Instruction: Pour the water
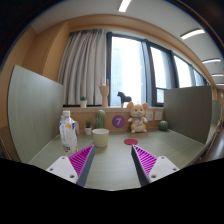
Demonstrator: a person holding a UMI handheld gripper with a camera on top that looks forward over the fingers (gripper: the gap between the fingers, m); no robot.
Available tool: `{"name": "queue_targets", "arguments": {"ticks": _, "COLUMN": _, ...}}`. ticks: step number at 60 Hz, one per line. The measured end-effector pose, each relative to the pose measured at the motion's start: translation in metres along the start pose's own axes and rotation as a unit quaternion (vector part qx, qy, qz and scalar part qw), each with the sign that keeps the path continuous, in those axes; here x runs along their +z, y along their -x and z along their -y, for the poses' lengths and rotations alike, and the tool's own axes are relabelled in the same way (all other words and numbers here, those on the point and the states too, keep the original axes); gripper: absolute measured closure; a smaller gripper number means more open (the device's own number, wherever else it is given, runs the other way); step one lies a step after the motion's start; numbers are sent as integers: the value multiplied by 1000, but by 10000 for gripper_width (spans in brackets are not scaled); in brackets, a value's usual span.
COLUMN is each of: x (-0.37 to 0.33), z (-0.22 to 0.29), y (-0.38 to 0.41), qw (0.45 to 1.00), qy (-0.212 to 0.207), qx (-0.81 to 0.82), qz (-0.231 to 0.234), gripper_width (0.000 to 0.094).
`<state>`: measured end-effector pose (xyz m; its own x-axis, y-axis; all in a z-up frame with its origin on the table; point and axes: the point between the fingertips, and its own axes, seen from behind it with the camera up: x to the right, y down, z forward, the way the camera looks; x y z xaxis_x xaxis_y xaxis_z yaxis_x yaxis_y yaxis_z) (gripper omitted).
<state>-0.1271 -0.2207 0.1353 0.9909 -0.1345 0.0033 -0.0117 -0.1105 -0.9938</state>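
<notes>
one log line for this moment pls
task: pour water | gripper: open, holding nothing | bottle: upright on table, ahead left | cup: beside bottle | pour: not started

The room is evenly and fairly brightly lit. Long ceiling lights glow as white strips overhead, and pale daylight comes through the windows, which are washed out almost to white. The worktop shows only soft, faint shadows and no strong glare. The wide-angle lens bends straight lines hard toward the edges, curving the ceiling and window frames. Small distant things look soft.
</notes>
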Motion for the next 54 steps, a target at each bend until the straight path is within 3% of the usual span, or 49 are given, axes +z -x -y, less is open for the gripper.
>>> {"name": "queue_targets", "arguments": {"ticks": 11, "x": 7, "z": -13, "y": 114, "qw": 995, "qy": -6, "qx": -1, "qz": 102, "gripper_width": 177}}
{"name": "queue_targets", "arguments": {"ticks": 17, "x": 22, "z": -9, "y": 151, "qw": 992, "qy": -5, "qx": 3, "qz": 130, "gripper_width": 179}}
{"name": "queue_targets", "arguments": {"ticks": 45, "x": 138, "z": -22, "y": 196, "qw": 991, "qy": 26, "qx": -17, "qz": 131, "gripper_width": 184}}
{"name": "queue_targets", "arguments": {"ticks": 50, "x": 147, "z": -23, "y": 201, "qw": 990, "qy": 27, "qx": -28, "qz": 139, "gripper_width": 249}}
{"name": "queue_targets", "arguments": {"ticks": 54, "x": 150, "z": -19, "y": 195, "qw": 991, "qy": 16, "qx": -37, "qz": 127, "gripper_width": 384}}
